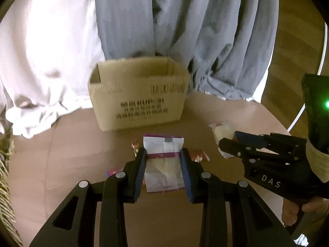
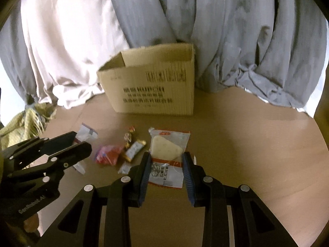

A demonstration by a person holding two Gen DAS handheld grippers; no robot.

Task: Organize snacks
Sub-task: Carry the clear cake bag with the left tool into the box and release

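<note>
Above brown table (image 2: 246,133): left gripper (image 1: 163,164) clamps purple-banded packet (image 1: 162,148); right gripper (image 2: 167,167) clamps red-trimmed packet (image 2: 169,144). Both gripped mid-body, probably for carry into open cardboard box (image 2: 156,86) behind. Loose candies (image 2: 131,146) remain on table.

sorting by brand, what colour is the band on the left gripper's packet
Purple band, clearest in the left wrist view.
</note>
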